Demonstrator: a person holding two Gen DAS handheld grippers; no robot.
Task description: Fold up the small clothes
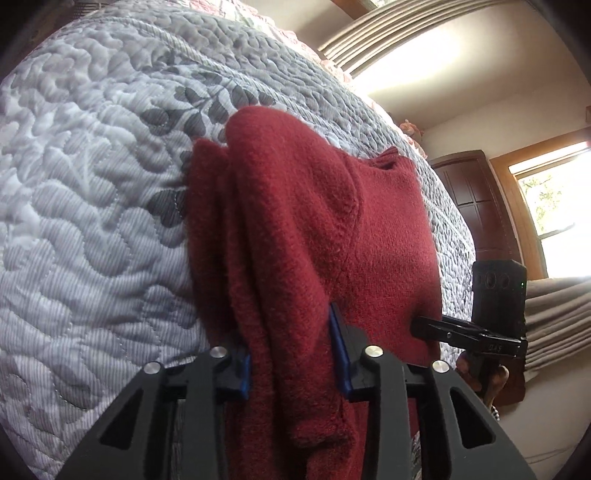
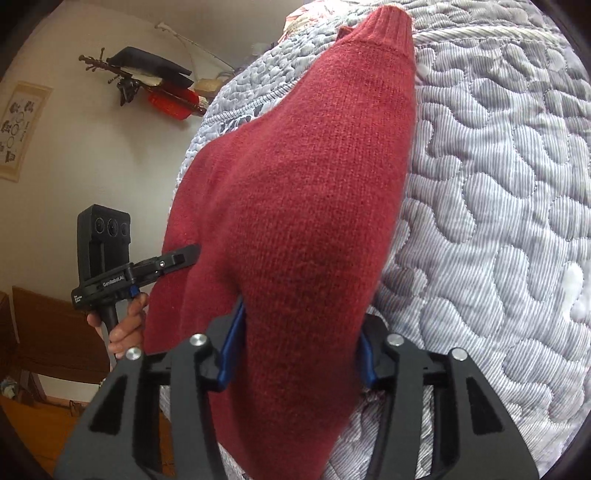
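The red knit sweater (image 1: 332, 229) lies on the bed, spread over a grey-and-white quilt (image 1: 92, 221) stitched in leaf and pebble patterns, with its near end lifted off the cover by both tongs. In the left wrist view the wool is bunched into thick lengthwise folds on the left side and flatter on the right. In the right wrist view (image 2: 306, 221) it runs away as one long smooth panel, ending in a ribbed band (image 2: 388, 29) at the far end.

The left tongs (image 1: 291, 354) are clenched on a thick fold of the sweater, the blue pads (image 1: 340, 354) pressing the wool from either side, and cloth hangs down between the black arms. The right tongs (image 2: 295, 350) likewise grip the sweater, a broad bulge of knit filling the gap between their blue pads (image 2: 231, 343).

Each tool also shows in the other's view, held by a hand (image 2: 125, 325) on its handle, its black tip biting the sweater's edge.

Beyond the bed are pleated curtains (image 1: 369, 40), a bright window (image 1: 554, 199) and a dark wooden door (image 1: 476, 199). On the other side, a wall rack (image 2: 147, 81) carries dark and red items, a framed picture (image 2: 18, 129) hangs beside it, and a wooden chair (image 2: 48, 339) stands below.
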